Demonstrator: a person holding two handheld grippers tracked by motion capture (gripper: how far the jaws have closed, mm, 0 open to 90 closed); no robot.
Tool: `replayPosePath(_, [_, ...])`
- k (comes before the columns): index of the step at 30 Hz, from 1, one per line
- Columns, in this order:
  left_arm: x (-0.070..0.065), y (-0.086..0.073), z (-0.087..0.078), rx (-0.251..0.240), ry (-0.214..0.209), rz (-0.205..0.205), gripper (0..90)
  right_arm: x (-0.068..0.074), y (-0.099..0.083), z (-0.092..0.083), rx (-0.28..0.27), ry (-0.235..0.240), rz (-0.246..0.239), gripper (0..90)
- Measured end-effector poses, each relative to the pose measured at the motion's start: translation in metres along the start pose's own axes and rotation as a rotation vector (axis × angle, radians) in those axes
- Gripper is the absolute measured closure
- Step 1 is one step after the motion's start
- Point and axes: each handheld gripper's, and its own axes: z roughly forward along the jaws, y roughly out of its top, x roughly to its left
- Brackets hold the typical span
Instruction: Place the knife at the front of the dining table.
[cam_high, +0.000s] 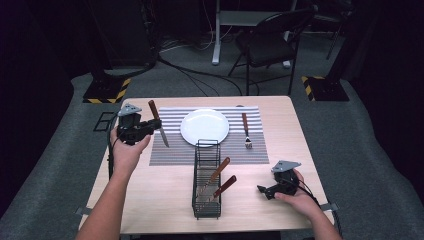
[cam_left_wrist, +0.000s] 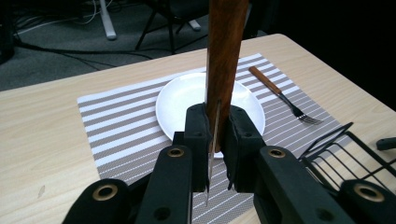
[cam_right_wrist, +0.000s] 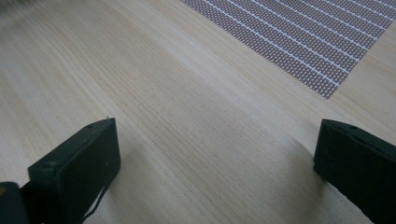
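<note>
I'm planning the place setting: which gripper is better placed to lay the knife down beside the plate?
Left. The left gripper is already shut on the knife, over the striped placemat just left of the plate. The right gripper sits open over bare table, away from the plate.

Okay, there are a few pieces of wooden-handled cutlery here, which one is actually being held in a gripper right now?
The knife, clamped in the left gripper above the placemat's left edge. The fork lies right of the plate, and two others sit in the wire basket.
</note>
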Motion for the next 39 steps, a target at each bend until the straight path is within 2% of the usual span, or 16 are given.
replayPosePath(5, [0.005, -0.003, 0.004, 0.004, 0.016, -0.001, 80.7, 0.0, 0.0, 0.0, 0.0, 0.0, 0.001, 0.0])
replayPosePath(12, [0.013, -0.007, 0.011, 0.002, 0.038, -0.024, 80.7, 0.0, 0.0, 0.0, 0.0, 0.0, 0.001, 0.0])
replayPosePath(16, [0.021, -0.01, 0.018, 0.004, 0.042, -0.032, 80.6, 0.0, 0.0, 0.0, 0.0, 0.0, 0.001, 0.0])
replayPosePath(25, [0.035, -0.022, 0.038, 0.02, 0.081, -0.074, 80.6, 0.0, 0.0, 0.0, 0.0, 0.0, 0.0, 0.0])
replayPosePath(32, [0.042, -0.034, 0.047, 0.054, 0.094, -0.105, 80.6, 0.0, 0.0, 0.0, 0.0, 0.0, 0.0, 0.0])
replayPosePath(39, [0.043, -0.04, 0.053, 0.089, 0.098, -0.102, 80.7, 0.0, 0.0, 0.0, -0.001, 0.0, -0.003, 0.0])
